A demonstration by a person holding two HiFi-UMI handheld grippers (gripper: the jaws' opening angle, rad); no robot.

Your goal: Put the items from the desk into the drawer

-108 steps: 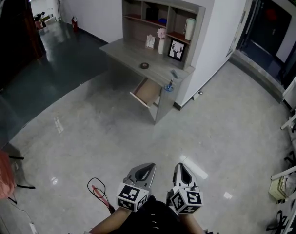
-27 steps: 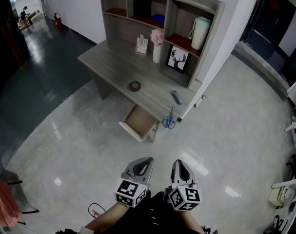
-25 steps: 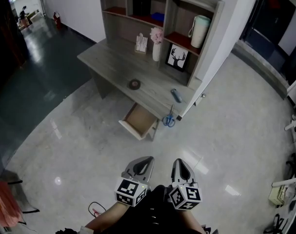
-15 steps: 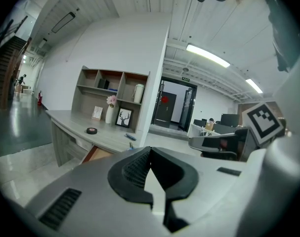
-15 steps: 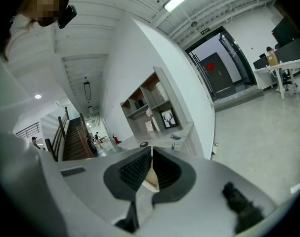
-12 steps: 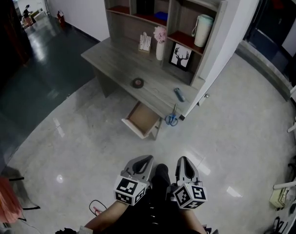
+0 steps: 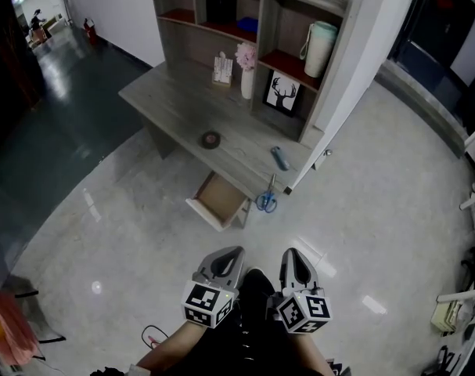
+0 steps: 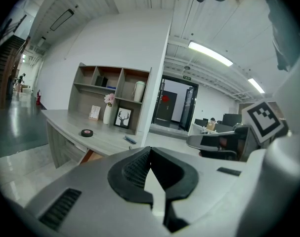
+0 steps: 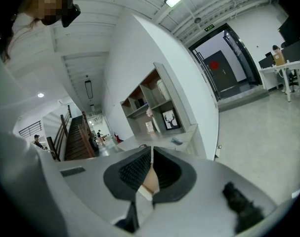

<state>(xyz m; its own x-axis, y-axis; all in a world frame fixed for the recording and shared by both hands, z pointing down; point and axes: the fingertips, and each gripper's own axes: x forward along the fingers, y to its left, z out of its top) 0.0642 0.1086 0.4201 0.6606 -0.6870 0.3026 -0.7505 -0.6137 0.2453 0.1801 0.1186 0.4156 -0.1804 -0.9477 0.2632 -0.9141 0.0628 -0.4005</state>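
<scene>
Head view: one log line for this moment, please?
left tool shut | right tool shut | drawer open | tape roll on desk

Head view dimmish; ceiling strip lights (image 8: 216,53) throw glare spots on glossy floor (image 7: 127,210). Gripper views: fisheye warp, dark vignetted edges.

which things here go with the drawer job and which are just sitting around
Job: tape roll, blue pen-like item, scissors at the desk edge, open drawer.
Likely just there: flower vase, deer picture, small card, pale green jug on the shelf.
</scene>
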